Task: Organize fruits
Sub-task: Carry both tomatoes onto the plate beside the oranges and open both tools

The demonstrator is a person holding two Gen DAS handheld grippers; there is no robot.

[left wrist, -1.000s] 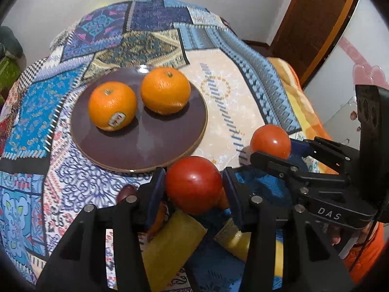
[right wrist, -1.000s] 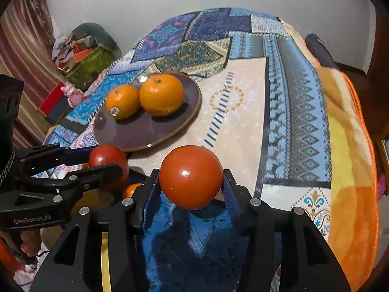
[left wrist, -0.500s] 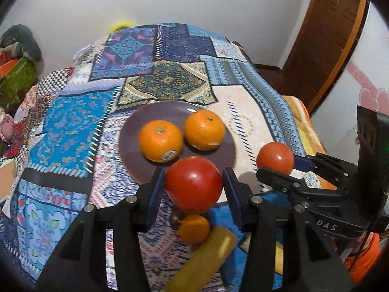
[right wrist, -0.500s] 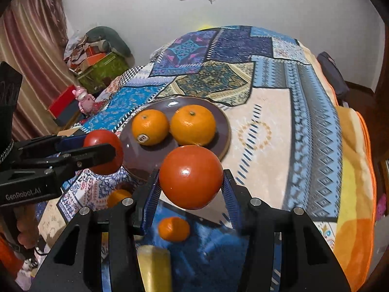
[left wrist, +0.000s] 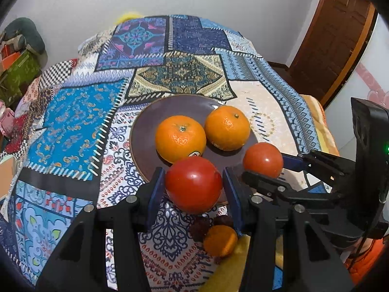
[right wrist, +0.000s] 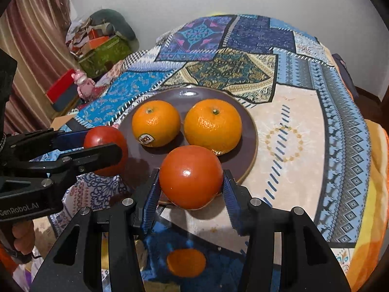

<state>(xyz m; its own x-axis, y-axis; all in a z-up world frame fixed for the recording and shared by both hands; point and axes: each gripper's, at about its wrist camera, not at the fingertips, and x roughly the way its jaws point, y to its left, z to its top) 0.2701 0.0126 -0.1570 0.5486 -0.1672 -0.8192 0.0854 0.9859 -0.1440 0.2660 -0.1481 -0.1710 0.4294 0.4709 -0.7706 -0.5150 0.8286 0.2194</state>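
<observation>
Left hand-held gripper (left wrist: pixel 194 185) and right hand-held gripper (right wrist: pixel 192 180) side by side, angled downward, each part-closed on a tomato.

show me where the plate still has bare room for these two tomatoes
The plate is bare along its near rim, in front of the two oranges, and at its far edge behind them. The middle is crowded. Both tomatoes are held over the near rim.

Home bedroom — patchwork bedspread (left wrist: pixel 170 77), door (left wrist: pixel 335 34)

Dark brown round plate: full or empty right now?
Partly filled. The dark brown round plate holds two oranges; both red tomatoes remain clamped in grippers above it.
</observation>
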